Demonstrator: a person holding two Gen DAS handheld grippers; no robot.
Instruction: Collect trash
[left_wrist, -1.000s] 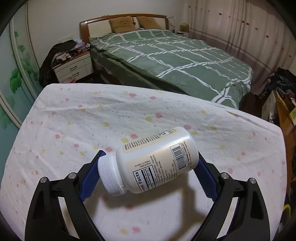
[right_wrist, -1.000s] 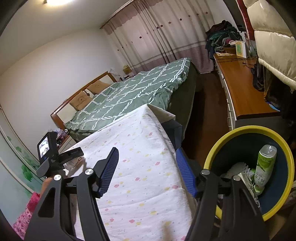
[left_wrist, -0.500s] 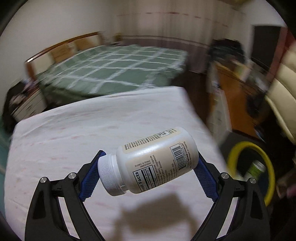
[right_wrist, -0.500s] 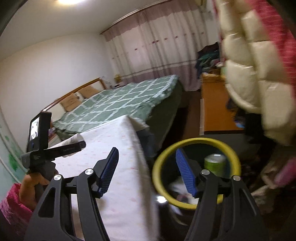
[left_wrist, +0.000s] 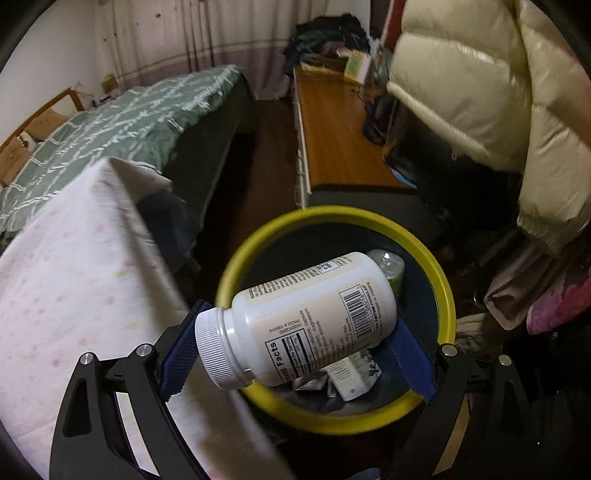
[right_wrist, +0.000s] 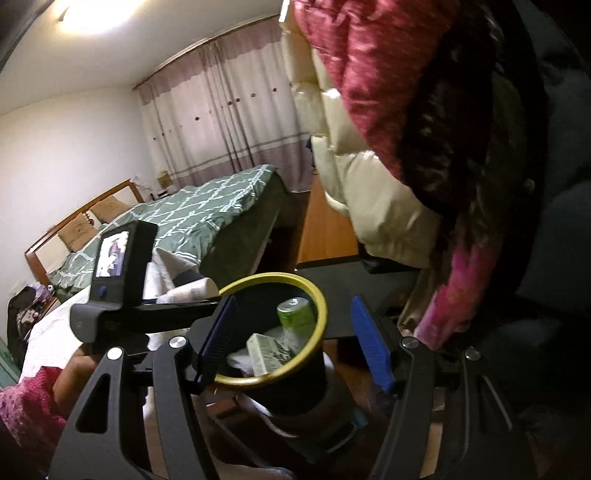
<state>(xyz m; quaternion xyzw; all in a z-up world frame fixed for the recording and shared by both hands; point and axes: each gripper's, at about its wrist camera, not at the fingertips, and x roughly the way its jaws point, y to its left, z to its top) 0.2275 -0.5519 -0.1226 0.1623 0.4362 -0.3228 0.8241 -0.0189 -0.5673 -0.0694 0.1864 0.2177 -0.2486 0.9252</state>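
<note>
Gripping a white pill bottle (left_wrist: 306, 317) sideways, the left claw (left_wrist: 295, 354) holds it over the yellow-rimmed bin (left_wrist: 439, 280), likely ready to drop; beside the bin, the right claw (right_wrist: 295, 339) gapes empty.

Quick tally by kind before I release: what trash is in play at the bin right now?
White pill bottle, held in the left gripper above the bin: 1
Green can, in the bin: 1
Paper cartons or wrappers, in the bin: at least 2, pile too jumbled for an exact count
Total: at least 4
</note>
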